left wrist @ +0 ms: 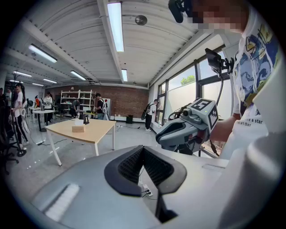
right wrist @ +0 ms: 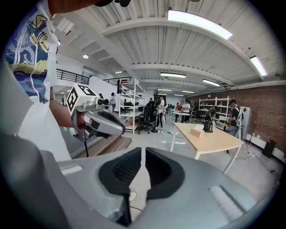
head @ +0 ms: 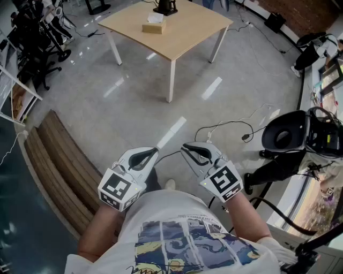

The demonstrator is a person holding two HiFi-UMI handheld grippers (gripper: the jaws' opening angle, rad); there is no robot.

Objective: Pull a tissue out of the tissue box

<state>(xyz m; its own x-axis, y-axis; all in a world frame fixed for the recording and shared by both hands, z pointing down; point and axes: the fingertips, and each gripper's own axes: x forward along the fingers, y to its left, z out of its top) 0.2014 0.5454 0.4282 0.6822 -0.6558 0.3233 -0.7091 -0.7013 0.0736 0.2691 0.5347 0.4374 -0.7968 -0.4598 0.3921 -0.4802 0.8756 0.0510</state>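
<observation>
The tissue box (head: 154, 25) is a small tan box with a white tissue on top. It sits on a light wooden table (head: 187, 37) far ahead of me, and shows small in the left gripper view (left wrist: 78, 128) and the right gripper view (right wrist: 196, 132). My left gripper (head: 156, 150) and right gripper (head: 183, 145) hang side by side close to my body, above the floor and well short of the table. The left gripper's (left wrist: 143, 146) jaws meet at the tips. The right gripper's (right wrist: 143, 149) jaws leave only a thin slit. Nothing is between either pair.
A black device (head: 165, 6) stands behind the box on the table. A wooden slatted bench (head: 59, 160) runs along my left. A black chair (head: 284, 134) and floor cables (head: 230, 128) lie to my right. Several people stand at the far end of the room (left wrist: 98, 107).
</observation>
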